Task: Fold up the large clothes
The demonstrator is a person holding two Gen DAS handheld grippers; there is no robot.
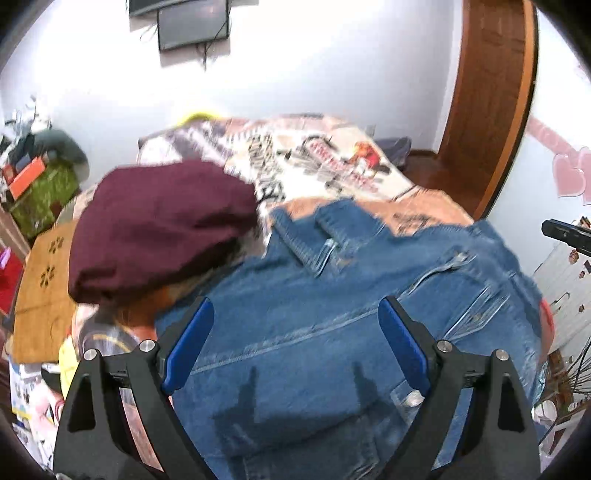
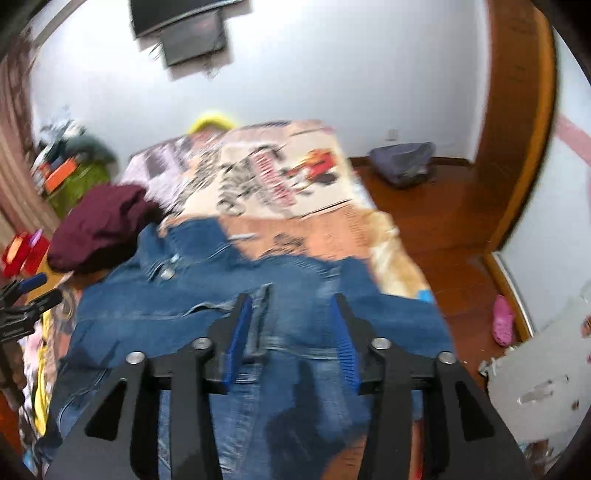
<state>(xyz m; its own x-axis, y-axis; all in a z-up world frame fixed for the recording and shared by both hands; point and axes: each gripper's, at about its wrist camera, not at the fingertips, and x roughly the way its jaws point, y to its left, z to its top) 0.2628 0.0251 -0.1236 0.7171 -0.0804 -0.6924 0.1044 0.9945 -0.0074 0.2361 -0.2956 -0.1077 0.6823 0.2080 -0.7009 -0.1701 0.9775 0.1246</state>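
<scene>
- Two grippers hover over your denim jacket (image 1: 332, 295), spread across the bed's (image 2: 391, 236) near end for folding.
- Left gripper (image 1: 295, 343): wide open, empty.
- Right gripper (image 2: 291, 332): partly open, gripping nothing.
- Maroon garment (image 1: 159, 225) sits bundled at the bed's left edge, aside.

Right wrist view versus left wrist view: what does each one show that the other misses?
Only the right wrist view shows the pink shoe on the wooden floor and the left tongs at its edge. Only the left wrist view shows pink hearts on the wall and a brown board beside the bed. Both show the denim jacket spread on the bed, the maroon garment and the wall screen.
</scene>
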